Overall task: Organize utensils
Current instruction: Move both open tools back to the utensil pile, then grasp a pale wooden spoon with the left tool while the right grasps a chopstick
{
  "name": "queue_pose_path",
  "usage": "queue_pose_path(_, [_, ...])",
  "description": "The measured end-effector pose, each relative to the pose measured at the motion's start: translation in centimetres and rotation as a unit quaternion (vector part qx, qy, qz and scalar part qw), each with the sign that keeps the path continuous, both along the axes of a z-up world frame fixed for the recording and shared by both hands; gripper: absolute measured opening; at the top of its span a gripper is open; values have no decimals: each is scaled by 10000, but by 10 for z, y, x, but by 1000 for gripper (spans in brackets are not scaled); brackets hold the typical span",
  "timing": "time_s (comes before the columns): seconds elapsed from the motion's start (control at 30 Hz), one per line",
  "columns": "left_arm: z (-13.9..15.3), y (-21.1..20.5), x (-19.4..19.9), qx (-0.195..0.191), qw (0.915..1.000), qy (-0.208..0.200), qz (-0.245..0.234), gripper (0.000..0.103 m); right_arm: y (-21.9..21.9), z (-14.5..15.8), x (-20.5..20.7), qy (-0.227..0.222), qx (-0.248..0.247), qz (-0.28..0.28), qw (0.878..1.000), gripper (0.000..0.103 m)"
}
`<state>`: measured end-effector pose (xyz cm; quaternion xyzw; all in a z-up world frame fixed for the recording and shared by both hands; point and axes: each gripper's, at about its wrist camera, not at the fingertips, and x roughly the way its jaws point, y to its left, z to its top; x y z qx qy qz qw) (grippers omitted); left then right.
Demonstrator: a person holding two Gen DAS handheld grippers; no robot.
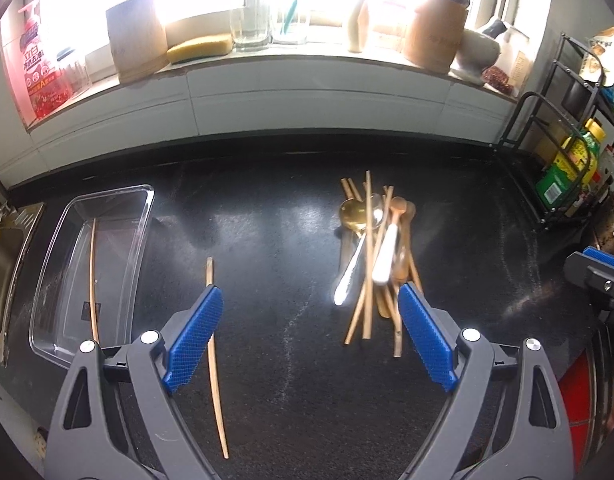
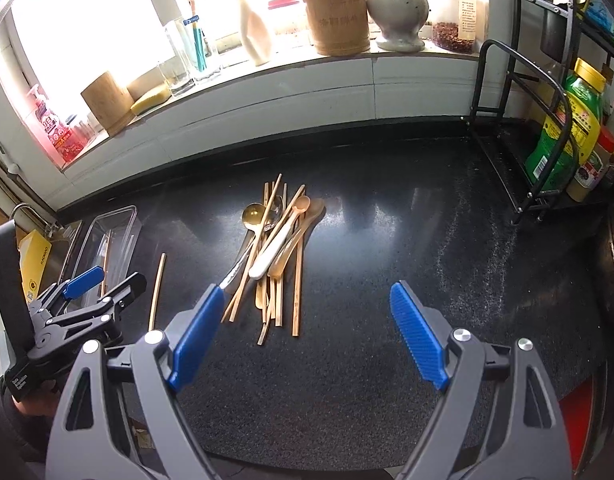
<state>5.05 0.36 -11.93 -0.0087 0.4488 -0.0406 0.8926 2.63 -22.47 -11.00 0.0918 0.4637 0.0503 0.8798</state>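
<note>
Left gripper (image 1: 310, 340): jaws apart, empty.
Right gripper (image 2: 303, 338): jaws apart, empty.
Pile (image 2: 273, 248): chopsticks, spoons (tangled).
Tray (image 1: 47, 280): one chopstick (image 1: 93, 276) inside — another (image 1: 216, 360) beside it.

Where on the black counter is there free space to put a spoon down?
Bare counter lies between the utensil pile and the black rack. A narrower strip runs between the pile and the single chopstick. It is crowded left of that chopstick, by the clear tray.
</note>
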Motion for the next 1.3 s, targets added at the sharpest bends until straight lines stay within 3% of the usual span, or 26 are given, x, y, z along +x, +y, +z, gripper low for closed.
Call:
queue_pose_path(0.2, [-17,2,8,61,9998,162,25,87,4,-17,15,212,-30,108,9997,83])
queue_pose_path(0.4, [-34,-22,38,158,9991,51,-378,87,-7,-35,41,336,-80,37,9994,83])
queue_pose_path(0.6, [-73,-29,92,412,9962,324,-689,87,-17,-56,78,509,-107,-34,9986,83])
queue_pose_path(0.83, [-122,-30,135,565,9908,709,-1007,86,-6,-111,126,1055,-309,135,9939,82])
queue_pose_path(0.93, [-131,-31,142,489,9891,783,-1149,86,7,-134,135,1331,-314,354,9900,80])
queue_pose_path(1.17, [-142,-33,150,309,9865,830,-1381,85,37,-157,143,1431,-724,876,9832,79])
queue_pose_path(1.3, [-145,-38,141,519,9837,542,-1636,82,49,-167,144,1420,-1056,1032,9788,73])
